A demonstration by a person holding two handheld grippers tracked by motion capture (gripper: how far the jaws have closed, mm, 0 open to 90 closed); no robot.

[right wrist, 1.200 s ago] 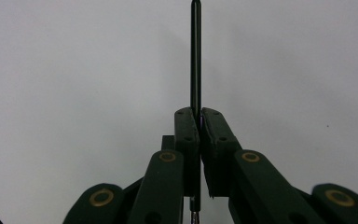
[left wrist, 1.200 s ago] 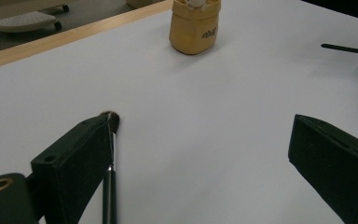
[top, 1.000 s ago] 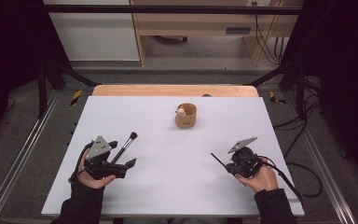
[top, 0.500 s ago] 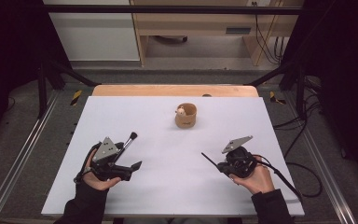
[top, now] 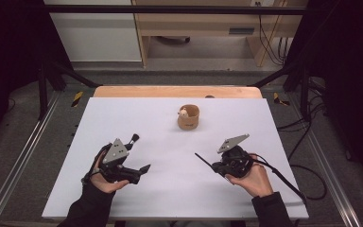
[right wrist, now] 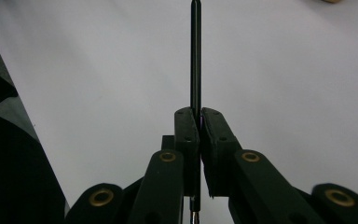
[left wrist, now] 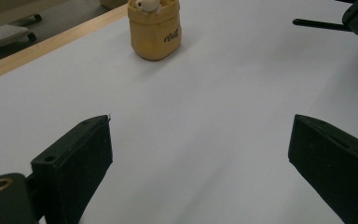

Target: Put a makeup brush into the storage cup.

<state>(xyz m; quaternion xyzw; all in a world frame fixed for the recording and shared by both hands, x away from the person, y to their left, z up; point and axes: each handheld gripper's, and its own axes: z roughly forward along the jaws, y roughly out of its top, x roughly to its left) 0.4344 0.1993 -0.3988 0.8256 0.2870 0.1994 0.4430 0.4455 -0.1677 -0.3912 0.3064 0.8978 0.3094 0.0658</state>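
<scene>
A small tan fabric pouch (top: 188, 118) with a little white figure in its mouth stands upright near the table's far middle; it also appears in the left gripper view as the pouch (left wrist: 154, 30). My left gripper (top: 139, 153) is held at the near left with its jaws wide apart and nothing between them, as the left gripper (left wrist: 200, 163) shows over bare table. My right gripper (top: 216, 166), at the near right, is shut on a thin black rod (top: 203, 160) that points left and away. The rod (right wrist: 195, 56) runs straight out from the right gripper (right wrist: 199, 114).
The white table top (top: 123, 118) has a wooden strip (top: 170, 91) along its far edge. A black cable (top: 288, 177) trails from the right gripper off the table's right side. Metal frame rails (top: 23, 156) flank the table.
Both hands have drifted a little toward the table's middle and lifted slightly. The rod's tip has swung further left. The jaws stand as before.
</scene>
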